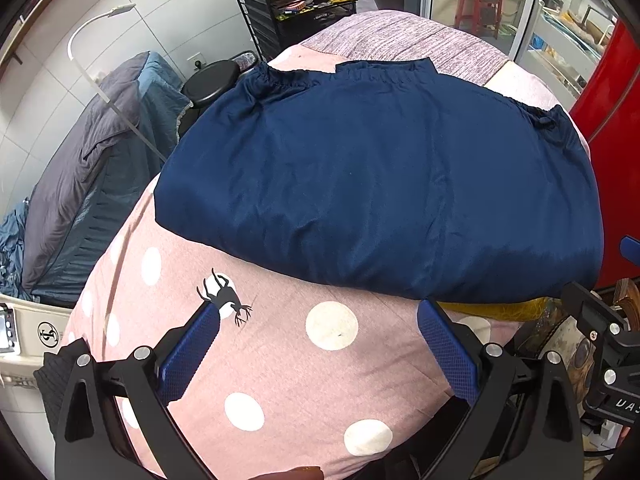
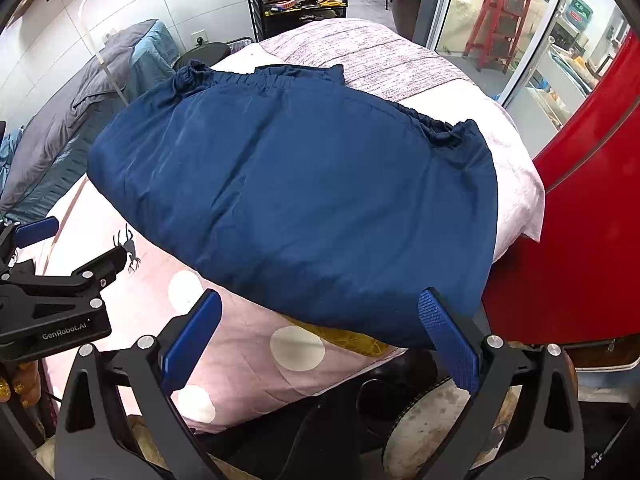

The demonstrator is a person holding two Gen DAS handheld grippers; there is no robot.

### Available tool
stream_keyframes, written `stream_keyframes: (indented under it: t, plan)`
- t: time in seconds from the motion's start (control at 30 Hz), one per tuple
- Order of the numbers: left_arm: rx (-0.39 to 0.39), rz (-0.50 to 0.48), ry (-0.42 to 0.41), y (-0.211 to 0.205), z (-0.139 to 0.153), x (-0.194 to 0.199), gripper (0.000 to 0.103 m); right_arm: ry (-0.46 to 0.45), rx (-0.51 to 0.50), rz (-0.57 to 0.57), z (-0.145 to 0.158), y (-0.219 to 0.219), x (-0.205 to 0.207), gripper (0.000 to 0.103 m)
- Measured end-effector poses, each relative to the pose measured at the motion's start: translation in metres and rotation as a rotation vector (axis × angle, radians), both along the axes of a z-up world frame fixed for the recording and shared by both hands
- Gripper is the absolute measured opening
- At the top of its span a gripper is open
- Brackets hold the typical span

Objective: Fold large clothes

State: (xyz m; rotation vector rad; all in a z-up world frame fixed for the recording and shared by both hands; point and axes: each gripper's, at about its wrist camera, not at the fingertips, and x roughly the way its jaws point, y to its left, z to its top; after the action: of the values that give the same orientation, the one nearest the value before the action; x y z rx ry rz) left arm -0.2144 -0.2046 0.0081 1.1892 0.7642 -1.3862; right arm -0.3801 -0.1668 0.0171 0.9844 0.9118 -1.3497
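Note:
A navy blue garment (image 1: pixel 380 184) with a gathered elastic edge lies folded flat on a pink polka-dot sheet (image 1: pixel 280 360). In the right wrist view the same garment (image 2: pixel 296 200) fills the middle, its near edge overhanging the surface's front. My left gripper (image 1: pixel 320 316) is open just short of the garment's near edge, nothing between its blue pads. My right gripper (image 2: pixel 320 304) is open too, hovering at the near edge with its right fingertip close to the fabric. The left gripper (image 2: pixel 60 256) also shows at the left of the right wrist view.
A red cabinet (image 2: pixel 592 220) stands close on the right. A grey-blue bedding pile (image 1: pixel 88 184) lies to the left, a black wire shelf cart (image 1: pixel 296 4) at the back. A grey-pink textured cloth (image 1: pixel 400 40) covers the far end. Yellow fabric (image 2: pixel 352 338) peeks out under the garment.

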Motion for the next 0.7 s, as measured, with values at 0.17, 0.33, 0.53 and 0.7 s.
stream_keyframes:
  t: [0.17,0.33,0.53,0.7]
  plan:
    - [0.005,-0.003,0.002,0.0005,-0.0007,-0.0007,0.097,0.003,-0.002,0.004,-0.0002,-0.0002,0.0001,0.097]
    - [0.007,-0.006,0.004,0.001,-0.0007,-0.0024,0.097,0.004,0.001,0.003,0.0,-0.0002,-0.0005,0.097]
    - [-0.008,-0.007,0.006,0.003,0.0012,-0.003,0.097,0.006,0.003,0.004,-0.0008,0.0,-0.0005,0.097]
    - [-0.039,-0.011,0.012,0.0064,0.0041,-0.0012,0.097,0.007,0.003,0.001,-0.0016,0.0002,-0.001,0.097]
